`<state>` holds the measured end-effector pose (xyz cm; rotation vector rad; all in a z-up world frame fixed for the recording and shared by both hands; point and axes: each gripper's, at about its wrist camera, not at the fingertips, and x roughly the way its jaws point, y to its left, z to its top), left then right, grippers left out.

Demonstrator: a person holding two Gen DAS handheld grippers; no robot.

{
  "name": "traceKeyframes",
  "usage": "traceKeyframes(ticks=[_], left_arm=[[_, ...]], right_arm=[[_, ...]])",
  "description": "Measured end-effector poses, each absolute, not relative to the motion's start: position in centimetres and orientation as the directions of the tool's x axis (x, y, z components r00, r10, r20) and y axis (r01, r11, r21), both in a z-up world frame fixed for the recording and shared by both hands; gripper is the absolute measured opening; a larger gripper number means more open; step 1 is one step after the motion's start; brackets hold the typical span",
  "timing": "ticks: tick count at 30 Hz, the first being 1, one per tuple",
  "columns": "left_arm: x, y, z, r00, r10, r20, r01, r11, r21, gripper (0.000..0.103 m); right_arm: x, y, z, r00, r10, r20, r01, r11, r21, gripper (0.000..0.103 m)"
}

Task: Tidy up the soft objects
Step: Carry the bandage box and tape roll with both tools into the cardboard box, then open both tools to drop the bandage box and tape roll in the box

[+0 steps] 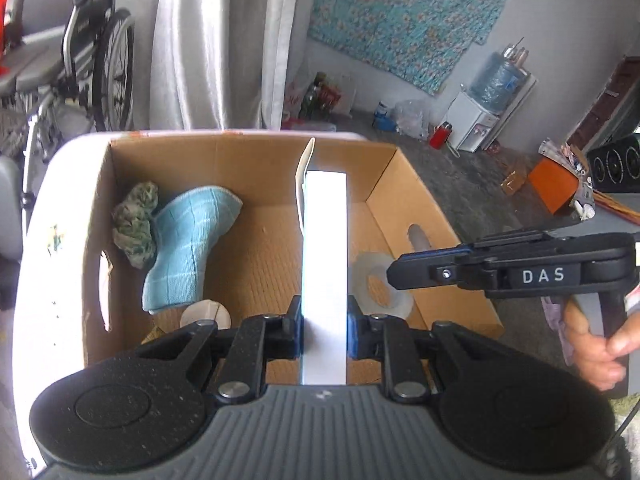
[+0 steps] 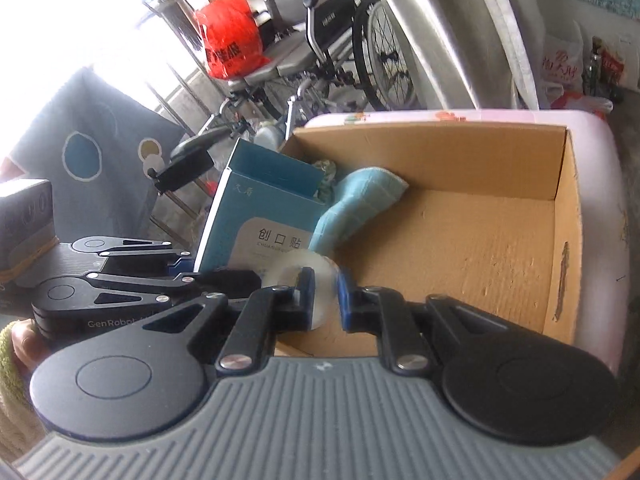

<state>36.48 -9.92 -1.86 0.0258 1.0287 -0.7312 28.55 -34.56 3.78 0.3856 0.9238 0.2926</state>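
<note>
An open cardboard box holds a light blue towel and a green patterned cloth against its left wall. My left gripper is shut on a flat blue bandage box, seen edge-on as a white strip in the left wrist view, above the carton's middle. My right gripper is shut on a translucent tape roll over the carton's near right part. A white round thing lies by the towel's end.
The carton sits on a pale pink padded surface. A wheelchair and a red bag stand behind it. On the floor to the right are a water dispenser and an orange box.
</note>
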Motion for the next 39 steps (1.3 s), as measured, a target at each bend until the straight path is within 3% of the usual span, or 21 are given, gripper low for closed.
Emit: traceKeyframes(ticks=[4,9,14,16,18,19,20,32,39], left_arm=[[39.8,-10.1,-6.7,0.207,-0.501,-0.840,0.477,0.802,-0.360,0.021],[42.2,-9.5,-10.1,0.116,-0.517,-0.848,0.409,0.803,-0.434,0.021],[43.3,-9.6,-12.4,0.027,-0.466,-0.884,0.366,0.828,-0.425,0.021],[43.8,-9.5,-13.4,-0.025,-0.450,-0.893,0.343,0.835,-0.430,0.029],[43.8,-9.3,-13.6,-0.031,-0.426,-0.904,0.334,0.848,-0.411,0.045],[43.8,-9.1,-13.6,-0.025,-0.418,-0.908,0.333,0.853,-0.402,0.055],[43.7,-8.9,-13.4,-0.012,-0.414,-0.910,0.336,0.856,-0.393,0.057],[43.5,-6.0,-9.9,0.088,-0.445,-0.891,0.326,0.858,-0.396,0.069],[41.1,-4.8,-5.1,0.212,-0.477,-0.853,0.345,0.853,-0.391,0.071]], right_arm=[[33.2,-34.2,-0.9,0.481,0.394,-0.783,-0.025,0.899,0.437,0.011],[35.8,-33.8,-4.9,0.394,0.375,-0.839,-0.001,0.913,0.407,0.011],[38.1,-33.9,-7.8,0.328,0.358,-0.874,0.015,0.923,0.383,0.011],[38.8,-33.7,-8.4,0.304,0.356,-0.884,0.017,0.925,0.379,0.011],[39.4,-33.5,-9.0,0.284,0.354,-0.891,0.017,0.927,0.374,0.011],[39.6,-33.4,-9.2,0.275,0.354,-0.894,0.017,0.928,0.373,0.011],[39.9,-33.3,-9.4,0.266,0.356,-0.896,0.018,0.927,0.374,0.011],[41.0,-31.0,-11.3,0.179,0.355,-0.918,0.014,0.932,0.363,0.014],[38.9,-32.3,-7.5,0.274,0.393,-0.878,0.018,0.910,0.413,0.020]])
